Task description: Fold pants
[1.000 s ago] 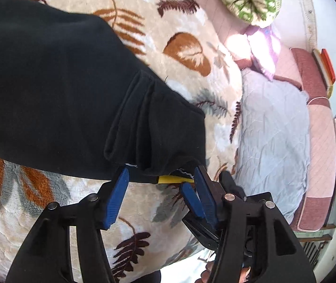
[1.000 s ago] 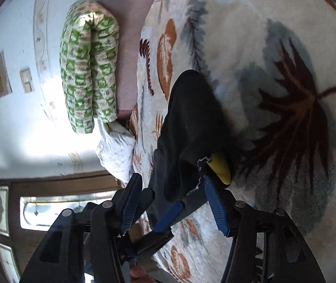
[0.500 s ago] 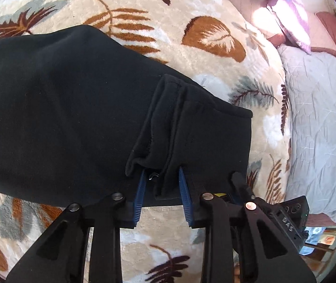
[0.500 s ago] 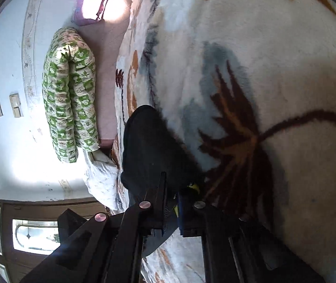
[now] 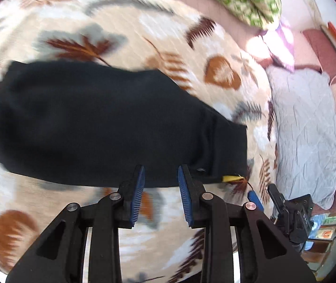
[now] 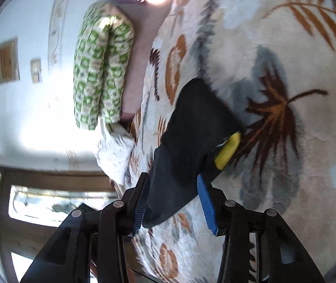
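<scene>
Black pants (image 5: 102,122) lie flat on the leaf-print blanket (image 5: 168,35), filling 9 to 3 o'clock of the left view; soft, light, limp knit, will sag; grab the thick cuff by the yellow tag (image 6: 227,152); left gripper (image 5: 161,179) and right gripper (image 6: 172,186) fingers spread wide, holding nothing.

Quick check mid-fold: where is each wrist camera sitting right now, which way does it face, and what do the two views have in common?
Left wrist: behind the open left gripper, looking down across the black pants on the leaf-print blanket; the other gripper's tip shows lower right.
Right wrist: behind the open right gripper, rolled sideways, facing the pants' end and yellow tag.
Shared: pants, tag, blanket, green patterned cushion.
</scene>
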